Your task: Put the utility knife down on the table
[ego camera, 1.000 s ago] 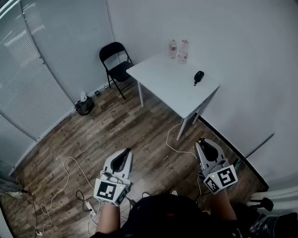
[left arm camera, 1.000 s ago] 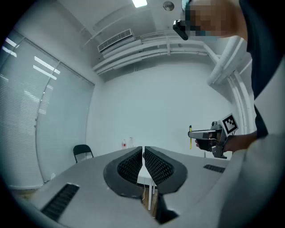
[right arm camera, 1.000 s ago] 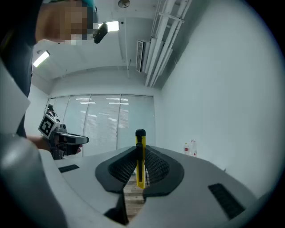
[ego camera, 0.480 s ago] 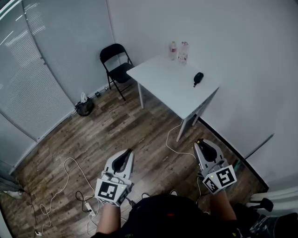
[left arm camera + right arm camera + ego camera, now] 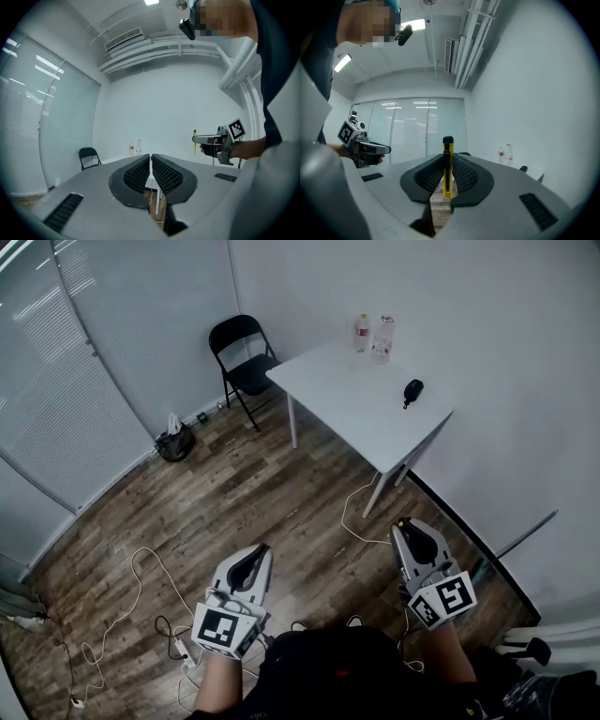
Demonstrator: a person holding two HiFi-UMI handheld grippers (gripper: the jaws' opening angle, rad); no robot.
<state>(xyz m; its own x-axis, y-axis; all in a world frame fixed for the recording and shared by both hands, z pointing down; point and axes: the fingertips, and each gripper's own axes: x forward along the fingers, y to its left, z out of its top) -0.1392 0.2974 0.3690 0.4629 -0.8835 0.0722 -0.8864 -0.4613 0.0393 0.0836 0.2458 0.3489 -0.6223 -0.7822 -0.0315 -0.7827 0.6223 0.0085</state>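
Observation:
A yellow utility knife [image 5: 447, 166] with a black cap stands upright between the jaws of my right gripper [image 5: 448, 173], which is shut on it; its tip shows as a small yellow speck [image 5: 404, 519] in the head view. My right gripper [image 5: 409, 526] is held over the wooden floor, well short of the white table [image 5: 347, 399]. My left gripper [image 5: 260, 549] hangs lower left, jaws shut with nothing between them, as the left gripper view [image 5: 151, 165] shows. From there the right gripper [image 5: 195, 138] with the knife [image 5: 195, 141] is seen to the right.
On the table lie a black object [image 5: 412, 390] and two bottles [image 5: 372, 334] by the wall. A black folding chair [image 5: 242, 357] stands left of the table. Cables [image 5: 141, 596] trail over the floor, and a dark bag [image 5: 175, 441] sits by the blinds.
Both grippers have edged forward toward the table, and the head view has shifted so the table and chair sit higher and further right.

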